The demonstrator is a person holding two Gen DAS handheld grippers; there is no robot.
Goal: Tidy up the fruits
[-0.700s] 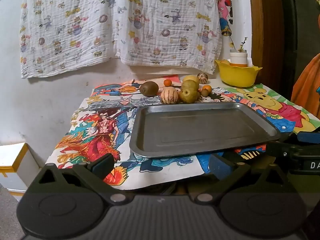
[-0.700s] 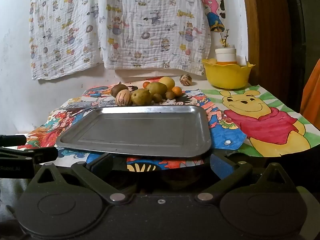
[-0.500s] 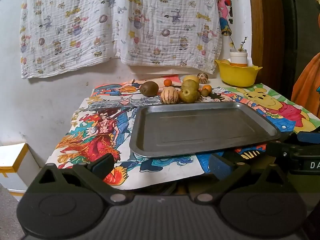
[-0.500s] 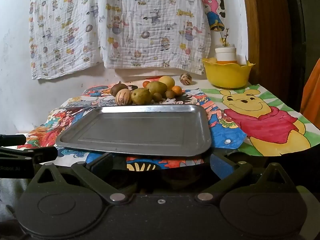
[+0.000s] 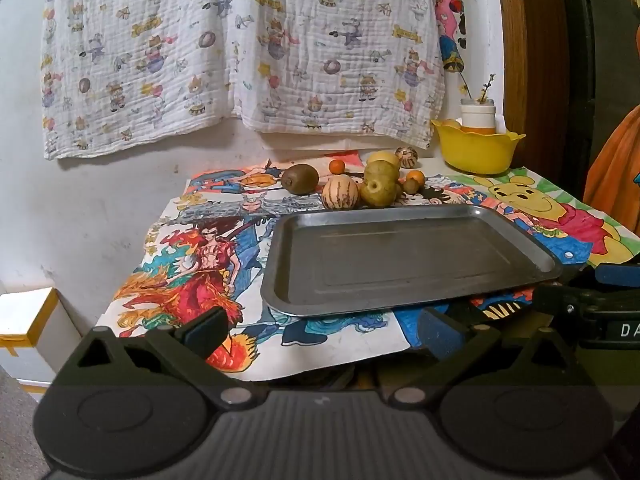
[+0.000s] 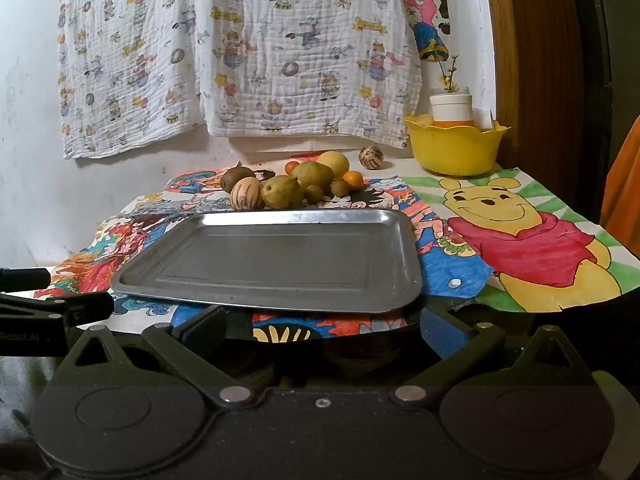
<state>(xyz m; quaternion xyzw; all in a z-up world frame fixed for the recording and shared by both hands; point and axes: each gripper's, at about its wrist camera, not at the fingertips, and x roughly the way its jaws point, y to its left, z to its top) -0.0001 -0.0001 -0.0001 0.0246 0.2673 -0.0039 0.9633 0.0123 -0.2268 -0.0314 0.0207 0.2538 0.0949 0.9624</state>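
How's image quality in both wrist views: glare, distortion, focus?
Left wrist: fisheye bends the door frame and darkens the corners; tray dull with a faint sheen on its far rim; fruits sharp. Right wrist: same bending; bright glare along the tray's far rim; dim, warm light; fruits in focus; gripper body dark.

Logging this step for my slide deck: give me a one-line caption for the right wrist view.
Open right gripper faces an empty metal tray, fruits clustered behind it.

Both wrist views facing tray (image 5: 400, 264)
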